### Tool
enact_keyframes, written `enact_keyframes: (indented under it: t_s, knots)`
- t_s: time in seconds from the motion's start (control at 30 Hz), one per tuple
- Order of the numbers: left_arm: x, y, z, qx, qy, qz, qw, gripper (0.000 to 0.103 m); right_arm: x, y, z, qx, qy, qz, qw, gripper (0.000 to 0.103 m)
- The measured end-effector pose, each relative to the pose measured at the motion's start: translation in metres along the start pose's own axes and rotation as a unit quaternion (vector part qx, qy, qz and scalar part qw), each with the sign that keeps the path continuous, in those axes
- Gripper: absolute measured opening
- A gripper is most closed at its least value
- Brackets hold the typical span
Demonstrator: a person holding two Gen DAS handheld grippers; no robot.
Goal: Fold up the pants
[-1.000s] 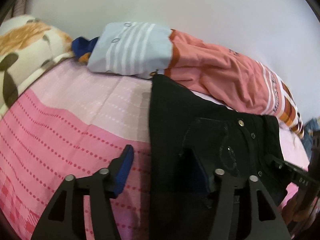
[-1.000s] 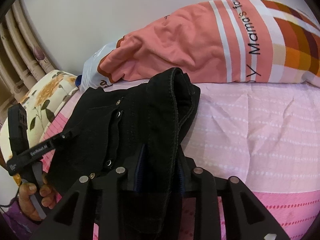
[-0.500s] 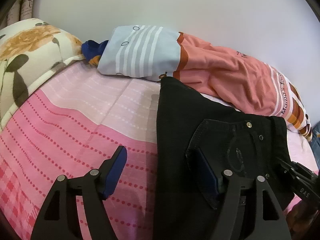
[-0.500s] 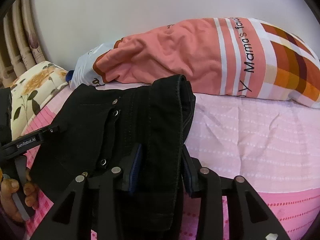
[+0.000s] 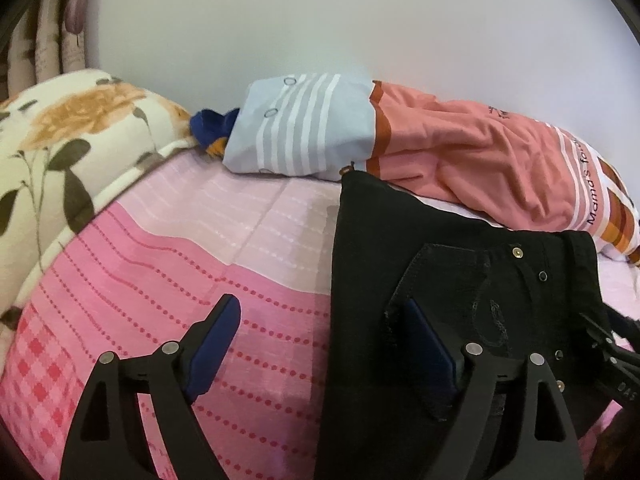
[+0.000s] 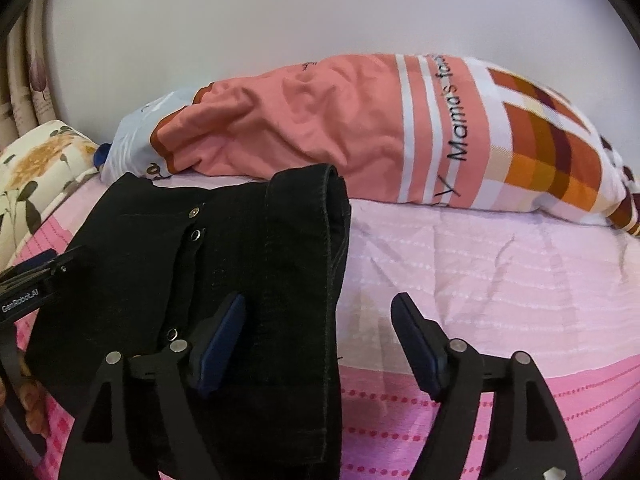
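The black pants [image 5: 440, 280] lie folded on the pink bedsheet [image 5: 180, 264], with the waistband and its metal buttons toward the pillow side. In the left wrist view the pants fill the area from 3 to 6 o'clock, and the left gripper [image 5: 324, 344] stands over their left edge: its jaws are opening, the left finger is above the bare sheet and the right finger is above the back pocket, and neither pad presses the cloth. In the right wrist view the pants lie from 7 to 10 o'clock. The right gripper [image 6: 320, 336] also has its jaws opening; the right edge of the pants runs between the fingers, but the pads do not pinch it. A salmon pillow [image 6: 340, 128] with checks lies at 12 o'clock, just behind the pants. A floral blanket [image 5: 72, 148] is at 9 o'clock in the left wrist view.
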State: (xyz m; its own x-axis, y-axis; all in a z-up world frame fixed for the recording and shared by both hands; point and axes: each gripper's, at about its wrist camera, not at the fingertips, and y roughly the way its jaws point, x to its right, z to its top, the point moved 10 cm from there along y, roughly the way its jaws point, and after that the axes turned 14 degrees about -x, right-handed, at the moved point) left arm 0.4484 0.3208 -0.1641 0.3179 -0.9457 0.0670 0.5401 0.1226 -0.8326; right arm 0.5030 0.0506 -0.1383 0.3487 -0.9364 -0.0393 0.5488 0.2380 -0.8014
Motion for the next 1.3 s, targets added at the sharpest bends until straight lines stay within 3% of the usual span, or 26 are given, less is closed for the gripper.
enact_keyframes:
  t_s: [0.23,0.33,0.43,0.8,1.3]
  knots:
    - [-0.006,-0.016,0.000,0.036,-0.007,0.023,0.9991,0.089,0.008,-0.016,0.002,0.035,0.014,-0.023,0.999,0.080]
    - [-0.006,-0.022,-0.002,0.044,-0.002,0.028,0.9986,0.095,0.007,-0.020,-0.004,0.026,0.011,-0.029,0.999,0.081]
    - [-0.009,-0.023,-0.007,0.034,0.000,0.042,0.9985,0.096,0.004,-0.034,-0.016,0.029,0.018,-0.017,0.999,0.081]
    - [-0.017,-0.049,-0.045,0.036,-0.023,0.016,0.9989,0.096,-0.045,-0.076,-0.050,0.042,0.014,0.037,0.998,0.087]
    - [0.005,-0.065,-0.052,0.069,0.031,0.047,0.9960,0.096,-0.057,-0.062,-0.062,0.041,0.019,0.016,0.999,0.090]
